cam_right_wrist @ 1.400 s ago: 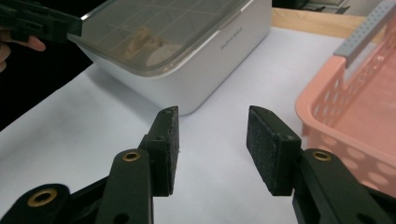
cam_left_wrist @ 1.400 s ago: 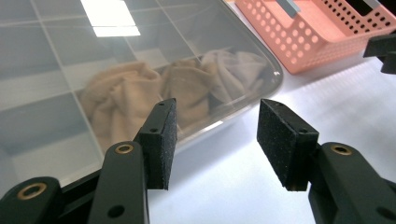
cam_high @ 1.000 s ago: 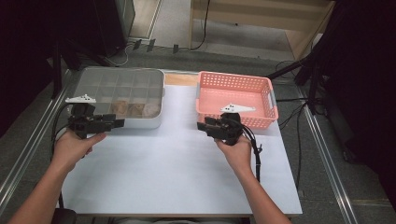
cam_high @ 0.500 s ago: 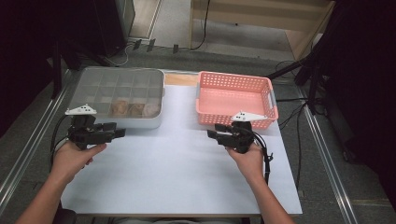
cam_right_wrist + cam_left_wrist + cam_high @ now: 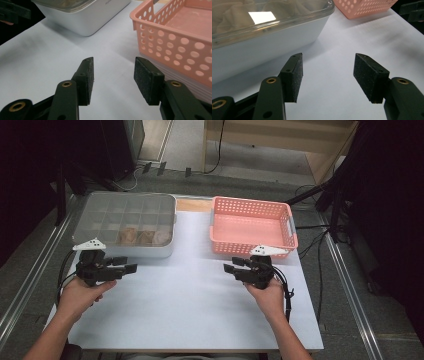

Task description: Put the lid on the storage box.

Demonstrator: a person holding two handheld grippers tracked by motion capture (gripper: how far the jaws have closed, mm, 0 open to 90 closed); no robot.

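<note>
My left gripper point(image 5: 129, 265) is held low over the white tabletop point(image 5: 190, 305), just in front of a white compartment box point(image 5: 150, 252) with a clear lid. It is open, its jaws have just been opening, and nothing is between them point(image 5: 328, 60). My right gripper point(image 5: 231, 265) hovers in front of an empty pink perforated basket point(image 5: 250, 202) and points left. It is open too, its jaws have just been opening, and only bare table shows between the pads point(image 5: 113, 62). The box wall point(image 5: 262, 52) lies left of the left jaws. The basket wall point(image 5: 175, 50) is right of the right jaws.
Brownish items point(image 5: 145, 236) lie in the box's front compartments under the lid. A wooden strip point(image 5: 192, 205) sits between box and basket at the table's back. Metal rails run along both table sides, and cables trail on the floor behind.
Both hands have drawn back from the box and basket toward the near edge and sunk slightly. The right gripper has also shifted to the right.
</note>
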